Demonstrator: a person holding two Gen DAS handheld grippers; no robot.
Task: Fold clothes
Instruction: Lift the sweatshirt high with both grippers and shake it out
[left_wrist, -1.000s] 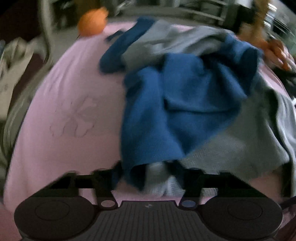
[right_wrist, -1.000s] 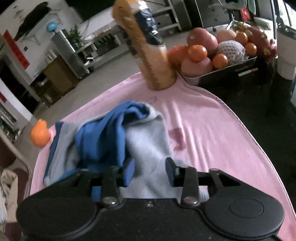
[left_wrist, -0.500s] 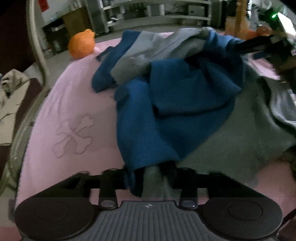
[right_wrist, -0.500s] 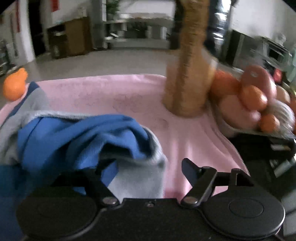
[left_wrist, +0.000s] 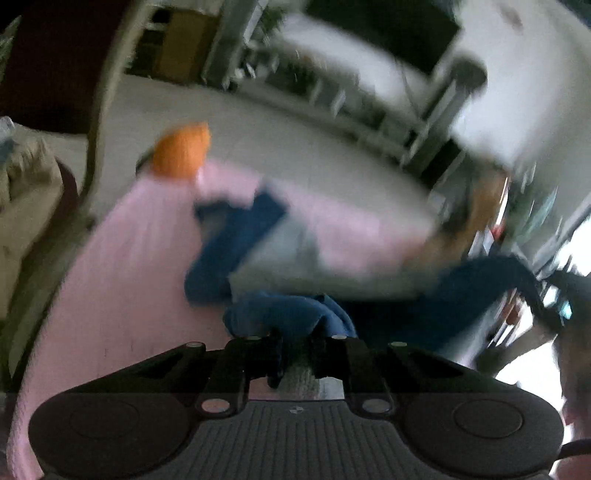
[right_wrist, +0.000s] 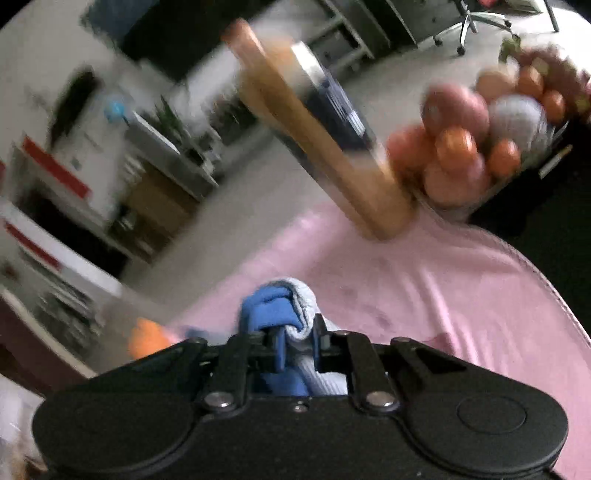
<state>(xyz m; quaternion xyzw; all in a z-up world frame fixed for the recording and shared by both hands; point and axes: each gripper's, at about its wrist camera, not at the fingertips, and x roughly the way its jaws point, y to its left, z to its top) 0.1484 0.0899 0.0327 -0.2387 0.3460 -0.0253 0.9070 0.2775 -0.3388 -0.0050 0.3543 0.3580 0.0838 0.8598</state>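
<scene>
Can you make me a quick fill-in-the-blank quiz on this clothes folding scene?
1. The cloth covering the table is ____.
2. The right tongs pinch a garment that is blue and ____.
3. Beside the tall bottle sits a tray of ____.
4. The small toy at the table's far corner is ____.

Missing words: pink; grey; fruit; orange

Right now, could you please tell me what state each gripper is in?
Left gripper: jaws closing, pinching the blue and grey garment.
Right gripper: jaws closing, pinching the same garment's bunched edge.
</scene>
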